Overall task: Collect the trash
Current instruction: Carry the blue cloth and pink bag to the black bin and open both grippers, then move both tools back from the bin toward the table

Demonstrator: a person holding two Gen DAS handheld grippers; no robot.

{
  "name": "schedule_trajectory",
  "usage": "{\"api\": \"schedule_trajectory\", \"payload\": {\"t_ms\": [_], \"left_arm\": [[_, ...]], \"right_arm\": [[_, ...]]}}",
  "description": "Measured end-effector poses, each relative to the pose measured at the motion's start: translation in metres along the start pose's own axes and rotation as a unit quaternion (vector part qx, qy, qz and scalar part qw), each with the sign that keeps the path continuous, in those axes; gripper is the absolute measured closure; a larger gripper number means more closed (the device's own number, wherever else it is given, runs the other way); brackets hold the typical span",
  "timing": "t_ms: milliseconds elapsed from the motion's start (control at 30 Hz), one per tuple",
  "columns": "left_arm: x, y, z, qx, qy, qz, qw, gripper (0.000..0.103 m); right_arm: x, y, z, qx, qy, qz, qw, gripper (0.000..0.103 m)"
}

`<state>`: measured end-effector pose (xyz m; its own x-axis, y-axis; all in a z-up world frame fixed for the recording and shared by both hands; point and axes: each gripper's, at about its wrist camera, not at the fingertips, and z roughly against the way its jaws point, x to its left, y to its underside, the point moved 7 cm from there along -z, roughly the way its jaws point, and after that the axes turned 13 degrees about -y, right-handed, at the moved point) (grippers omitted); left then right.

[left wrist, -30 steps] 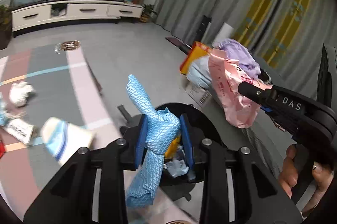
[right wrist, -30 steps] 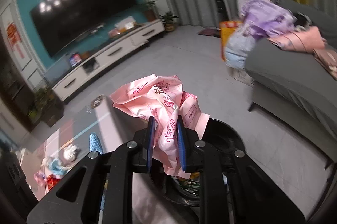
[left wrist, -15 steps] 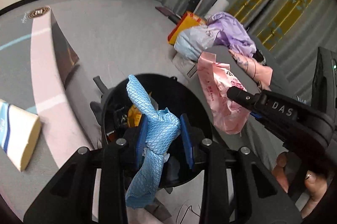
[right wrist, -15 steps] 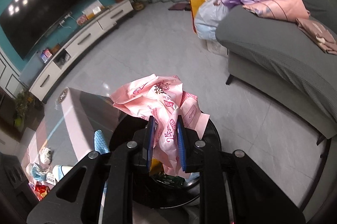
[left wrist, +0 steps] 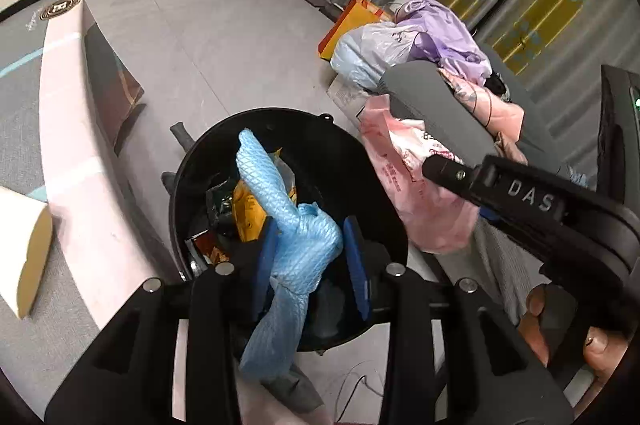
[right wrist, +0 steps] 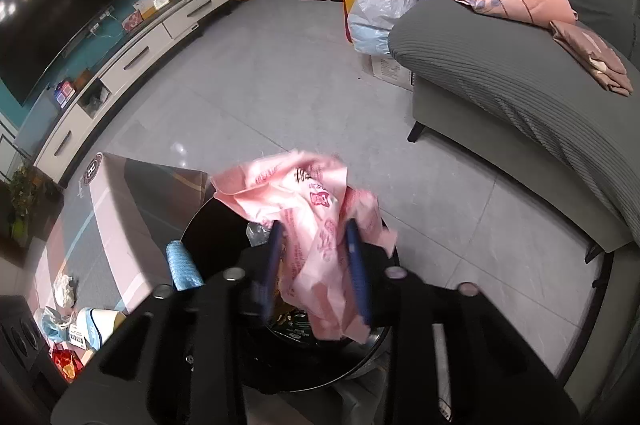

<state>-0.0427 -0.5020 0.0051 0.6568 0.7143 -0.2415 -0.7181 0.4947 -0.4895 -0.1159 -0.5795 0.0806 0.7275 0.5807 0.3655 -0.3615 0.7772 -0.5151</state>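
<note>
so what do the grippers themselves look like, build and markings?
Both match: matte black angular frames with silver screw heads and blue pads lining the fingers. The right gripper carries white "DAS" lettering on its side in the left view. A bare hand grips it; no sleeve visible.

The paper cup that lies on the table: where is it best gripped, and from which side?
Probably at the rim. The cup lies on its side, mouth open toward the left camera; come from that side, one finger inside, one outside. Squeezed across, the round wall may roll.
</note>
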Motion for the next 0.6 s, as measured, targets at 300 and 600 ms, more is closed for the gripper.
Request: {"api": "schedule_trajectory", "payload": {"t_ms": [300,600], "left_arm": [[0.040,-0.002,0.075,-0.093,-0.083,0.000,0.9922,0.010],[0.155,0.032,0.163,-0.152,-0.207,0.068,0.9641,0.003]], "right_arm": [[0.033,-0.004,0.022,-0.038,-0.068,0.020,0.997,0.019],[0.116,0.010,0.033,-0.057,-0.162,0.099,0.980,0.006]]}}
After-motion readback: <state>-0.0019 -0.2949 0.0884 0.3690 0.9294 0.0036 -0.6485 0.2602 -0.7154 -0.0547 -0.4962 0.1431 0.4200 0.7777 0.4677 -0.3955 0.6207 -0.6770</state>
